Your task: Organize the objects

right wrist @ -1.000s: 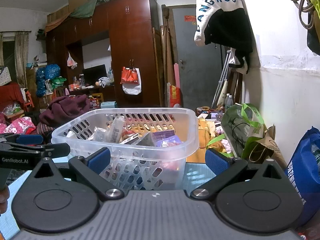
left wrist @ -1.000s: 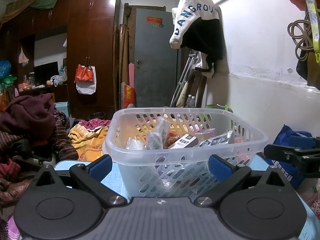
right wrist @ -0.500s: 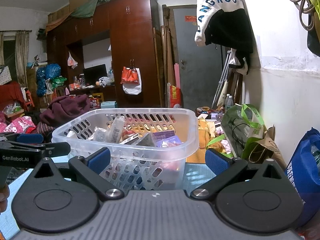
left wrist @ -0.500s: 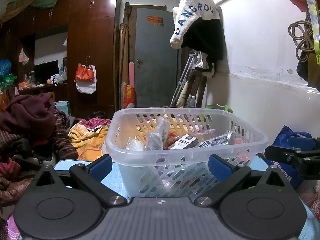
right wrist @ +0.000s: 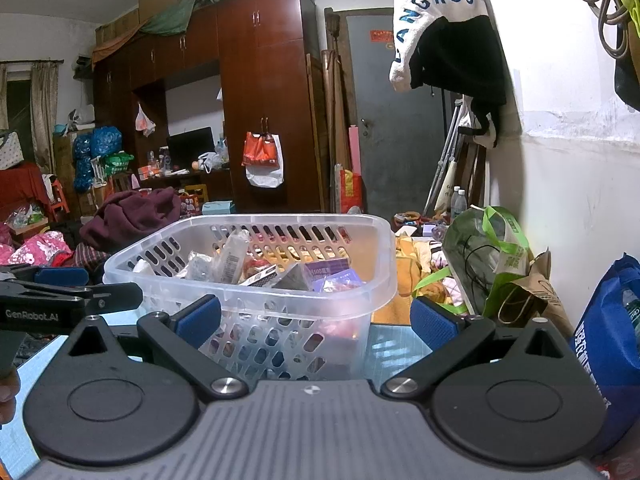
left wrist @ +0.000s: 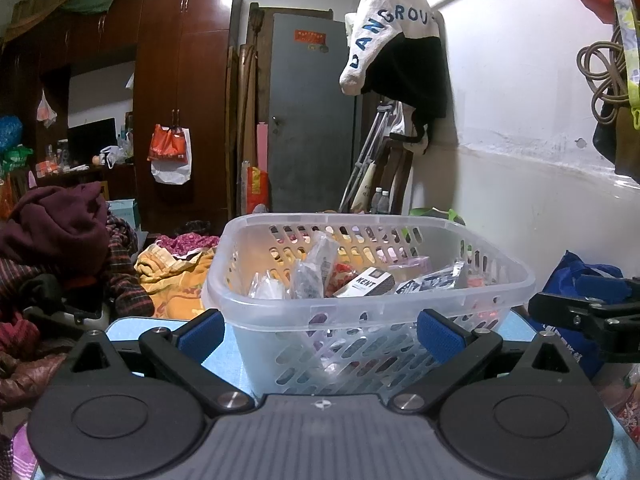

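Note:
A clear perforated plastic basket (left wrist: 516, 276) (right wrist: 384, 264) stands on the light blue table (left wrist: 128, 326) (right wrist: 394, 346). Inside it lie small packets, a white KENT box (left wrist: 366, 282) and a purple box (right wrist: 330, 270). My left gripper (left wrist: 320, 330) is open just in front of the basket's near wall, holding nothing. My right gripper (right wrist: 316, 318) is open too, near the basket's right corner, and empty. Each gripper shows at the edge of the other's view.
Piles of clothes (left wrist: 56, 240) lie to the left and behind the table. A green bag (right wrist: 488, 252) and a blue bag (right wrist: 608, 344) stand by the white wall on the right. A brown wardrobe (left wrist: 180, 100) and grey door (left wrist: 308, 120) are far back.

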A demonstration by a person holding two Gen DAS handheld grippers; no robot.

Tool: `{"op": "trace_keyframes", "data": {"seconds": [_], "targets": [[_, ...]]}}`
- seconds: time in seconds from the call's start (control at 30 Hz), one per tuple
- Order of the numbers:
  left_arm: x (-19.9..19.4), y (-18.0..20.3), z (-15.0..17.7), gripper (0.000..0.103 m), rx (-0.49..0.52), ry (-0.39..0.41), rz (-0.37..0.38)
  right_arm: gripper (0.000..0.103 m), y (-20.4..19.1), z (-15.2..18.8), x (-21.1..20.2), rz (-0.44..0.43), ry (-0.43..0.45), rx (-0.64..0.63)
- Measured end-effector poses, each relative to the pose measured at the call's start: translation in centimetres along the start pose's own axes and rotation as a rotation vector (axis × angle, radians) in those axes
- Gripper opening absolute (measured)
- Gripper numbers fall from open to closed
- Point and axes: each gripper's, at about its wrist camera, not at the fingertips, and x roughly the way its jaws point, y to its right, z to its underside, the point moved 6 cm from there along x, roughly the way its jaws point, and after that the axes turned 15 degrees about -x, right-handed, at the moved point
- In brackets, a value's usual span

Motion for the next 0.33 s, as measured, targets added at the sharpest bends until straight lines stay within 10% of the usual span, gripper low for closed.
{"op": "trace_keyframes", "data": {"seconds": [0.33], "targets": [[-0.32, -0.16, -0.44, 0.103, -0.03, 0.042, -0.021, 0.103, -0.02, -0.01, -0.01, 0.001, 0.001, 0.001]]}}
